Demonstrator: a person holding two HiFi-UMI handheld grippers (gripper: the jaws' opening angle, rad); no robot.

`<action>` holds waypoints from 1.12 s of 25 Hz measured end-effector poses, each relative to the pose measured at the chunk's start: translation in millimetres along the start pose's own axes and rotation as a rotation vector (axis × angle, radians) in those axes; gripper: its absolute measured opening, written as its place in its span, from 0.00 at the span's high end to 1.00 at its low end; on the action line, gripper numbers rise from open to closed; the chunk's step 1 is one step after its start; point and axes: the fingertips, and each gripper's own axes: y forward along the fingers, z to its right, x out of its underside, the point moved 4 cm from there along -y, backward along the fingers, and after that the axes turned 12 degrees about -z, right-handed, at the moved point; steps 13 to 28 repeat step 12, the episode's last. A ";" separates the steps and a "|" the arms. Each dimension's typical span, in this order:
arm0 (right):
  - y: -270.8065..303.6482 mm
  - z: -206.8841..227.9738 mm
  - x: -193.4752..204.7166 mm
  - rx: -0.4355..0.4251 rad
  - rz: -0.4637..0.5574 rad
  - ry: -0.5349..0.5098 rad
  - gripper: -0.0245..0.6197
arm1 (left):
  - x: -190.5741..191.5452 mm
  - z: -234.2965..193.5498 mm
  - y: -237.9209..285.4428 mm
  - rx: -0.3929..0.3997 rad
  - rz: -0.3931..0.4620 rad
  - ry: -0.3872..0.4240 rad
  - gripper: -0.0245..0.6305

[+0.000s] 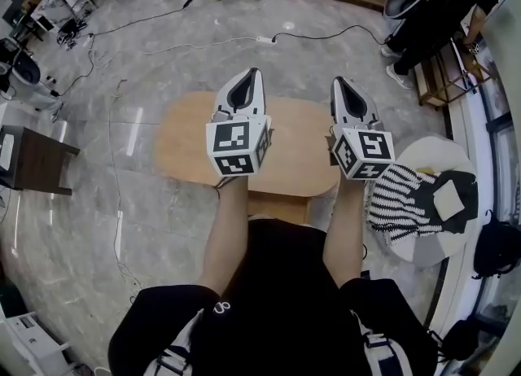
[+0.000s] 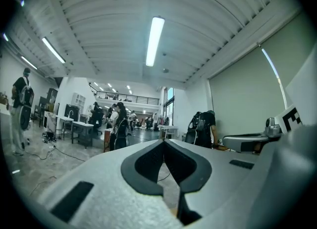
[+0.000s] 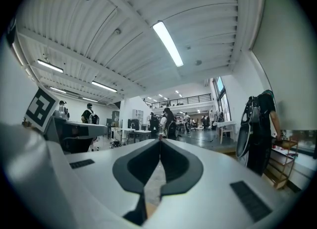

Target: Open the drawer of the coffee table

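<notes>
Coffee table (image 1: 183, 146) hides its drawer (seen from above).

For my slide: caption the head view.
Left gripper and right gripper, both shut and empty, held above the wooden coffee table.

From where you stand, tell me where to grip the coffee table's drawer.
Grip the drawer at its front, which shows under the near edge of the coffee table, facing the person. Come in low from that near side and pull straight back. No handle shows from above, so probably hook its lower edge.
</notes>
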 end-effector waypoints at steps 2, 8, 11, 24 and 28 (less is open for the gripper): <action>1.5 -2.5 0.3 -0.006 -0.002 -0.006 0.95 | 0.1 0.1 -0.3 0.000 0.000 0.003 0.95; 2.8 -6.2 -0.6 -0.018 -0.001 -0.014 0.95 | -0.2 0.1 -0.6 -0.002 0.000 0.005 0.95; 3.7 -4.5 0.0 -0.020 -0.001 -0.017 0.95 | 0.8 0.9 0.8 -0.007 0.000 0.006 0.95; 4.1 -3.7 0.4 -0.021 -0.002 -0.017 0.95 | 1.2 1.2 1.4 -0.008 0.000 0.006 0.95; 4.1 -3.7 0.4 -0.021 -0.002 -0.017 0.95 | 1.2 1.2 1.4 -0.008 0.000 0.006 0.95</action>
